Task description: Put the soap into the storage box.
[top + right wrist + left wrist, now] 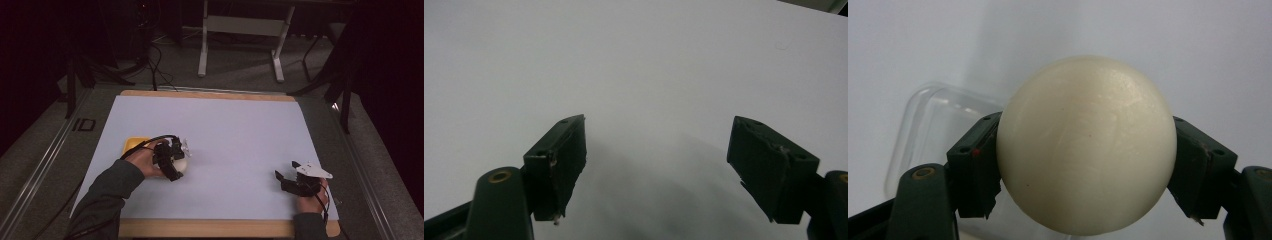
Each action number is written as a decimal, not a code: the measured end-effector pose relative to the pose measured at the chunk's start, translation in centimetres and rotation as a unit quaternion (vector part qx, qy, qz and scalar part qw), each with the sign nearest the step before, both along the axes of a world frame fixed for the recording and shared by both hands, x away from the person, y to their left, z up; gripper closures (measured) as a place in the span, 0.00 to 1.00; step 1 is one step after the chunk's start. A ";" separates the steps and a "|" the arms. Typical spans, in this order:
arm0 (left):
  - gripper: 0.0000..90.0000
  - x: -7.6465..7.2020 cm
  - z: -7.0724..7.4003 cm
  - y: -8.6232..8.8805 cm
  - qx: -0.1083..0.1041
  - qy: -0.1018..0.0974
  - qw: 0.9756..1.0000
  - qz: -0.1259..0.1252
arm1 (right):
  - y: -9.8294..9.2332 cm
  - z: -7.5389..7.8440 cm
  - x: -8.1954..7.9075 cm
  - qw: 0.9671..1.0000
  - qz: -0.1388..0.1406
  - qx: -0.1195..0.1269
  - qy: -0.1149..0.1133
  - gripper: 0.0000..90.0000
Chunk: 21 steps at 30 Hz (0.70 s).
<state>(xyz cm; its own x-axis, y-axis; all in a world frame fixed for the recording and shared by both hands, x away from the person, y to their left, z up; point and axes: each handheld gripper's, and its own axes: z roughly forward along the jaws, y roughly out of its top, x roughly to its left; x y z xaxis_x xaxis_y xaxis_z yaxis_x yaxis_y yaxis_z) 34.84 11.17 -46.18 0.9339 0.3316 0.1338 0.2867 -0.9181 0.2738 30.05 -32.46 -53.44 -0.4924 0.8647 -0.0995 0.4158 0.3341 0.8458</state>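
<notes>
Your left gripper [176, 162] was clamped on the cream ball [1087, 145]; in the left gripper view both pads pressed against its sides, and the ball hid most of what lay behind it. From above, your hand and the gripper body covered the ball almost wholly, leaving a pale sliver [180, 165] just beside the jaws. Behind the ball lay a clear plastic container [943, 125], its rounded rim visible to one side and the rest cut off by the ball and the left pad. Whether the ball touched the white sheet [225, 135] could not be told from any view. A yellow thing [134, 145] sat just behind your left hand, half covered by the cable, and what it was stayed hard to make out.

Your right gripper [284, 179] rested near the front right corner of the white sheet, its jaws standing well apart with nothing between them; in the right gripper view bare sheet showed beyond them, with a soft shadow.

Measured from the ball, the white sheet ran open toward the far edge and toward your right gripper. The wooden table edge [210, 227] showed as a strip along the front and the back of the sheet. Left of the sheet, on the grey surface, there was a dark marking [85, 124] that looked like "ID", though too small to be sure.
</notes>
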 end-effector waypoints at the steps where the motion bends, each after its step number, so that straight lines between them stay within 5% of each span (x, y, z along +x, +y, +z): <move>1: 0.28 0.0 0.0 0.0 0.000 0.000 1.000 0.000 | 0.0 0.0 0.0 1.000 0.000 0.000 0.000 0.26; 21: 0.28 1.2 1.2 3.5 0.001 -0.009 0.998 0.061 | 0.0 0.0 0.0 1.000 -0.001 0.001 0.000 0.26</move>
<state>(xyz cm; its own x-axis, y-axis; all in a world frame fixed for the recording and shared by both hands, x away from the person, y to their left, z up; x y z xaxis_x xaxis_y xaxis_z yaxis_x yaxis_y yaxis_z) 36.00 14.66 -44.97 0.8844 0.4419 0.1501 0.3912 -0.8773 0.2782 30.02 -32.47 -53.44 -0.4913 0.8654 -0.0983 0.4158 0.3322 0.8466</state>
